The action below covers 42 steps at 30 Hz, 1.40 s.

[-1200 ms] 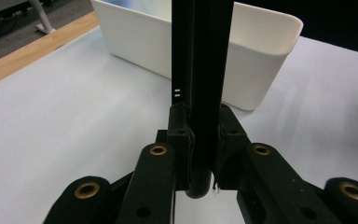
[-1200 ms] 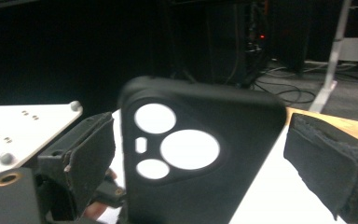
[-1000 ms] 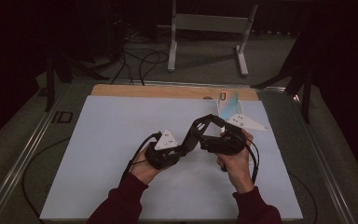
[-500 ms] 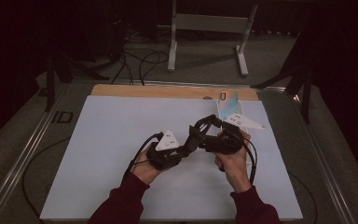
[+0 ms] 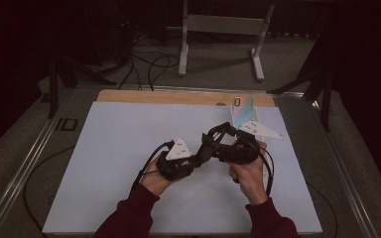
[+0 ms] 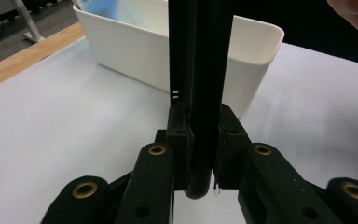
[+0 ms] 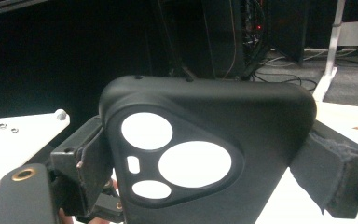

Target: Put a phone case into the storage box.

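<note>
Your black phone case (image 7: 205, 154) hangs above the table's (image 5: 129, 148) middle, long axis running between your hands, camera cutouts facing the right tongs (image 7: 200, 186). Those span its width, nearly fully spread; the left tongs (image 6: 200, 158) pinch its thin edge. Open sheet lies leftward; the white bin (image 6: 242, 60) stands just beyond.

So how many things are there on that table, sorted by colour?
Black: 1, the phone case, held between both grippers.
White: 1, the bin.
Pale blue: 1, the phone lying in the bin.
Total: 3.
</note>
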{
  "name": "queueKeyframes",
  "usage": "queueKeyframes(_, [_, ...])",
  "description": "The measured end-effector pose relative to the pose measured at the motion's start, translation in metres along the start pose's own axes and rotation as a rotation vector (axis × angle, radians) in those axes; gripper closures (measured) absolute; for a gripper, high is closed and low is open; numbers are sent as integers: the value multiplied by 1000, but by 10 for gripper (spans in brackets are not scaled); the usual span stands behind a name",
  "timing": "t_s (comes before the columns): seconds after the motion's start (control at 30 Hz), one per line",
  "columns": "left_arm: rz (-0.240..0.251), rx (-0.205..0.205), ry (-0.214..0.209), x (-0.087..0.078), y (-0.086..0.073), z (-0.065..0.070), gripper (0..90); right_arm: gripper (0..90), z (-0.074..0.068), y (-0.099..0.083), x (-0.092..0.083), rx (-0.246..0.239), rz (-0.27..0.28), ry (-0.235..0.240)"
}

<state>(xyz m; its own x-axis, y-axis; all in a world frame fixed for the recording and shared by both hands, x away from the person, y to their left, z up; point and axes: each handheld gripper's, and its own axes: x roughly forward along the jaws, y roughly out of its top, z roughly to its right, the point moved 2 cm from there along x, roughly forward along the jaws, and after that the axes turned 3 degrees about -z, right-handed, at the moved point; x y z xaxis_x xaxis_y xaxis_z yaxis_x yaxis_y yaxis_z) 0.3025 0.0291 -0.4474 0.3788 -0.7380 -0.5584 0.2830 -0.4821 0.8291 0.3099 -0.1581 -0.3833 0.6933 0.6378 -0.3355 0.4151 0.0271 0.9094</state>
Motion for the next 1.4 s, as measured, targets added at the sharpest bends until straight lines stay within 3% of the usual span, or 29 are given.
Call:
queueKeyframes(0.17, [4, -5, -2, -4, -1, -3, 728, 135, 0, 0, 1, -12, -4, -5])
queueKeyframes(0.23, [7, -12, -7, -6, -1, -5, 621, 136, 1, 1, 1, -17, -3, -7])
queueKeyframes(0.3, [5, -16, -9, -6, -2, -6, 601, 136, 1, 1, 1, -17, -3, -7])
queueKeyframes(0.67, [17, -52, 103, -22, -5, -18, 315, 135, 5, 6, -2, -17, 9, -28])
queueKeyframes(0.9, [6, -75, 145, -29, -8, -25, 167, 135, 10, 10, -1, -23, 13, -49])
queueKeyframes(1.07, [4, -86, 161, -34, -11, -30, 114, 135, 13, 13, -2, -23, 18, -60])
queueKeyframes(1.13, [17, -85, 191, -38, -13, -32, 105, 135, 15, 15, -3, -29, 20, -60])
queueKeyframes(1.4, [15, -103, 210, -47, -18, -41, 70, 136, 18, 19, -4, -30, 24, -76])
